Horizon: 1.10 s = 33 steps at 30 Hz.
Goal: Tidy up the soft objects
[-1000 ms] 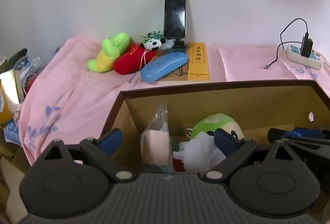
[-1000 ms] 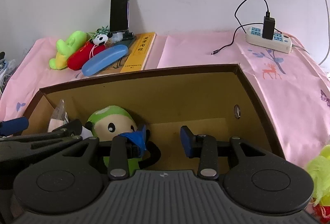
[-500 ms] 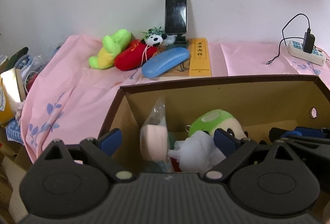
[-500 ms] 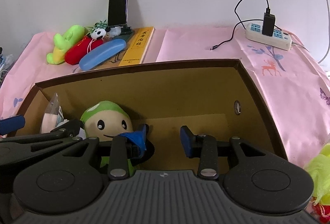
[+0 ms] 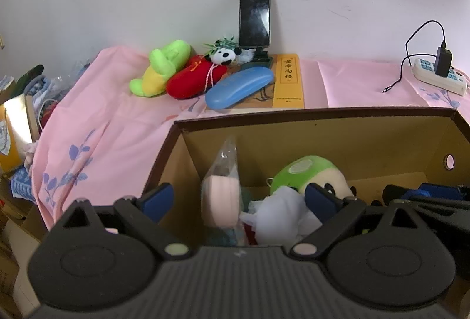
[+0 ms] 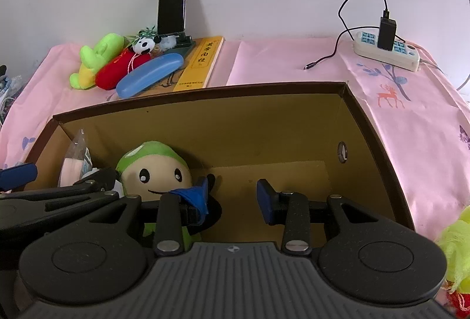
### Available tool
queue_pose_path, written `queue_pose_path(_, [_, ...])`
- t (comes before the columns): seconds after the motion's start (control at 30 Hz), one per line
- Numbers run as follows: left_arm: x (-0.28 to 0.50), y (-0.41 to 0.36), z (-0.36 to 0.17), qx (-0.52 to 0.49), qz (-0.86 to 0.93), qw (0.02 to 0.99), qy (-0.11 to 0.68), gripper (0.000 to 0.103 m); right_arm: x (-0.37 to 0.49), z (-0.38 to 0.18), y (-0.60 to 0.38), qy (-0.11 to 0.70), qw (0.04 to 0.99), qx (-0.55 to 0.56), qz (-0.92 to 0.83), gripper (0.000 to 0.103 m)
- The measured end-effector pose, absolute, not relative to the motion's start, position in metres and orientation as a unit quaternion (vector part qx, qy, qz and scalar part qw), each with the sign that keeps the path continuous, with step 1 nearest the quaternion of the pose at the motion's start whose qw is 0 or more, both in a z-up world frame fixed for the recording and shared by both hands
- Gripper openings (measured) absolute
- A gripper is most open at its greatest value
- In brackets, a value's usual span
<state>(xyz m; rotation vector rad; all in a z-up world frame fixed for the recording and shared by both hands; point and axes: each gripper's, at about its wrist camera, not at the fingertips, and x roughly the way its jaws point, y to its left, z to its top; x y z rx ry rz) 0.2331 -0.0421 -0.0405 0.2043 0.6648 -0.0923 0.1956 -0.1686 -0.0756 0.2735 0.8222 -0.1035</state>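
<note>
A: Entry. Box sits on the pink cloth; I'll place everything from it. Inside, toward its left end: green plush, a bagged pink item and a white wad. Beyond the box's far wall, still on the cloth: frog, red plush, panda.

B: Handling?

A: My guess is light, squashy, not fragile and not slippery. Fabric gives, so pinch deep into the body's bulk, not an ear or cord. The bag looks slick; take it by the pink item inside.

B: Grippers?

A: Both point down into the box from its near side. Left gripper: jaws wide, nothing held; bag and wad show between them, but below. Right gripper: jaws about half spread, empty, over the box's bare floor, its left pad just in front of the green plush. Whether they touch, I cannot tell.
</note>
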Motion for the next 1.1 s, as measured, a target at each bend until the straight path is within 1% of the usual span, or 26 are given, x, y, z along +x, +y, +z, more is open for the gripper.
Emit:
queue_pose_path(0.3, [0.2333,-0.0448,-0.0404,0.104,-0.045,0.938,0.327,0.096,0.1936,-0.0753,-0.1676,0.388,0.911,0.129,-0.059,0.02])
queue_pose_path(1.1, [0.2327,-0.0448,-0.0403,0.106,-0.042,0.939,0.325,0.096,0.1945,-0.0788,-0.1672,0.394,0.908,0.129,-0.061,0.02])
